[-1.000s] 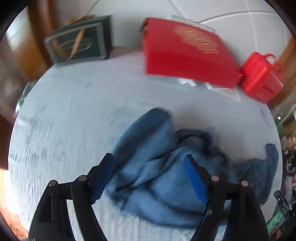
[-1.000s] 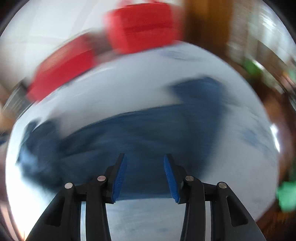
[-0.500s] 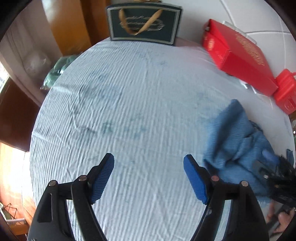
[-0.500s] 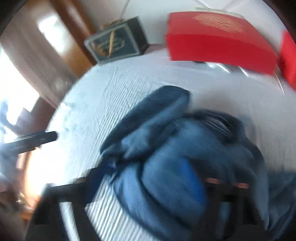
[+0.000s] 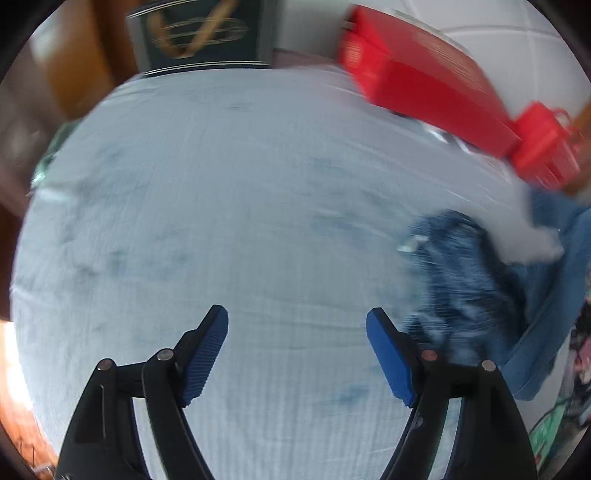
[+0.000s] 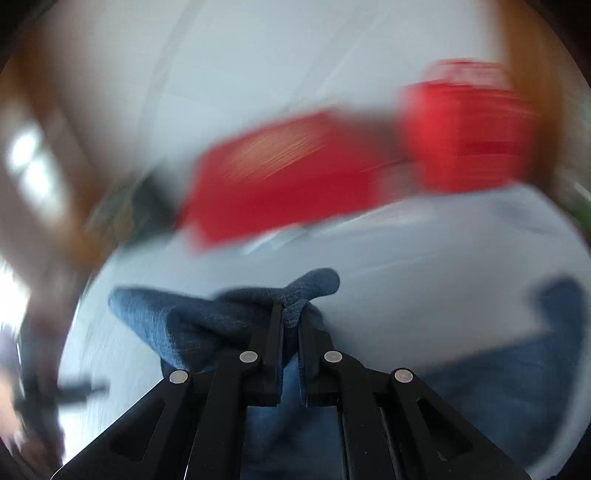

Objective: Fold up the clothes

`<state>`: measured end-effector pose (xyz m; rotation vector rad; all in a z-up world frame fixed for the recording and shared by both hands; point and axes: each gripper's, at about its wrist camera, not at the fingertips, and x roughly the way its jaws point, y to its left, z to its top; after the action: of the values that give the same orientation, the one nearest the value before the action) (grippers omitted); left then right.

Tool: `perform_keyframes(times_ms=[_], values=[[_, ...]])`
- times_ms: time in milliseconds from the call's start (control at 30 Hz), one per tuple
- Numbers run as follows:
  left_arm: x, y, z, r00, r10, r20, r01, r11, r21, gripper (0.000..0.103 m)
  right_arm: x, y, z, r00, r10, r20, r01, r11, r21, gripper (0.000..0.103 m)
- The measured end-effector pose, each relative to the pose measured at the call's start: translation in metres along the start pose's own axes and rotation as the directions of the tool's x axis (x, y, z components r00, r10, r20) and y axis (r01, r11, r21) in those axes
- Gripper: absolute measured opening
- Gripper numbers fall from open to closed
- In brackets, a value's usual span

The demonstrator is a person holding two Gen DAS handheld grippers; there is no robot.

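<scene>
A blue denim garment lies bunched at the right of the pale striped tablecloth in the left wrist view. My left gripper is open and empty over bare cloth, left of the garment. In the right wrist view my right gripper is shut on a fold of the blue garment, which bulges up between and past the jaws. More of the garment trails at the lower right. Both views are motion-blurred.
A long red box and a small red case stand at the table's far right edge. A dark green gift bag stands at the far edge. Wooden furniture lies beyond the left edge.
My right gripper has closed on a fold of the blue garment and is lifting it. My left gripper has stayed open and swung slightly back toward the garment.
</scene>
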<state>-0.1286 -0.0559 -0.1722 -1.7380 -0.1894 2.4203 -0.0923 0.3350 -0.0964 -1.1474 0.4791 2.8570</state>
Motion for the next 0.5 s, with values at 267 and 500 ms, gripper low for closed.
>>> perform_keyframes(times_ms=[267, 500], values=[[0.043, -0.122, -0.004, 0.991, -0.113, -0.066, 0.119, 0.987, 0.103, 0.077, -0.054, -0.257, -0.041, 0.948, -0.280, -0.151, 0.314, 0.898, 0.308, 0.008], [0.099, -0.171, -0.024, 0.991, 0.060, -0.121, -0.036, 0.981, 0.191, 0.082, -0.065, -0.334, -0.099, 0.949, -0.183, -0.258, 0.279, 0.869, 0.409, 0.080]])
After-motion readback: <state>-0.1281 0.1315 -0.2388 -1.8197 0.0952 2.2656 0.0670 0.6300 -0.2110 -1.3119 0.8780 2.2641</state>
